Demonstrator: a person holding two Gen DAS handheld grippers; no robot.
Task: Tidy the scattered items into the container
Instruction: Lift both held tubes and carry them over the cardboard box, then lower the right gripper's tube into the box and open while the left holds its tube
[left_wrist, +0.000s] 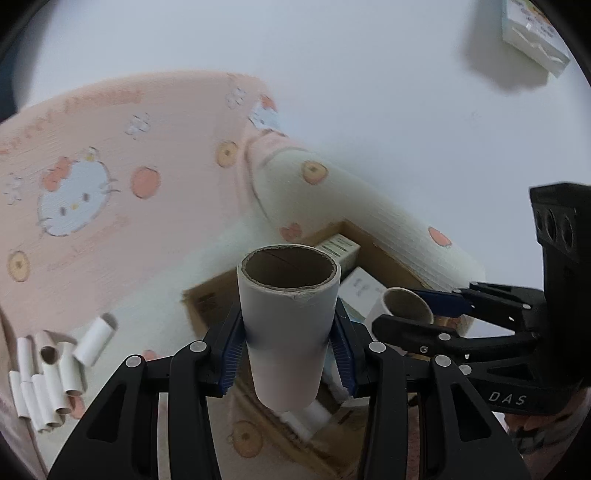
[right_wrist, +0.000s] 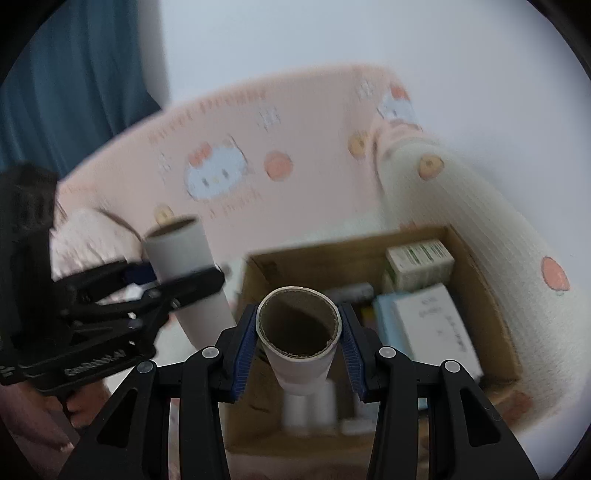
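My left gripper (left_wrist: 288, 350) is shut on a wide white cardboard tube (left_wrist: 288, 317), held upright with its brown open end up. It hangs over the near corner of an open cardboard box (left_wrist: 207, 299). My right gripper (right_wrist: 299, 350) is shut on a smaller white tube (right_wrist: 301, 350), also open end up, above the box (right_wrist: 491, 306). Each gripper shows in the other's view: the right gripper (left_wrist: 424, 314) with its tube (left_wrist: 402, 306), the left gripper (right_wrist: 173, 273) with its tube (right_wrist: 184, 254). Several more white tubes (left_wrist: 51, 380) lie in a loose pile on the pink blanket at the far left.
The box holds several small cartons (right_wrist: 419, 262) and white rolls (right_wrist: 310, 406). A pink cartoon-cat blanket (left_wrist: 81, 166) and a cream quilted fold (right_wrist: 472, 206) surround it. A white packet (left_wrist: 532, 37) sits far off on the pale surface. A blue curtain (right_wrist: 74, 81) hangs at the left.
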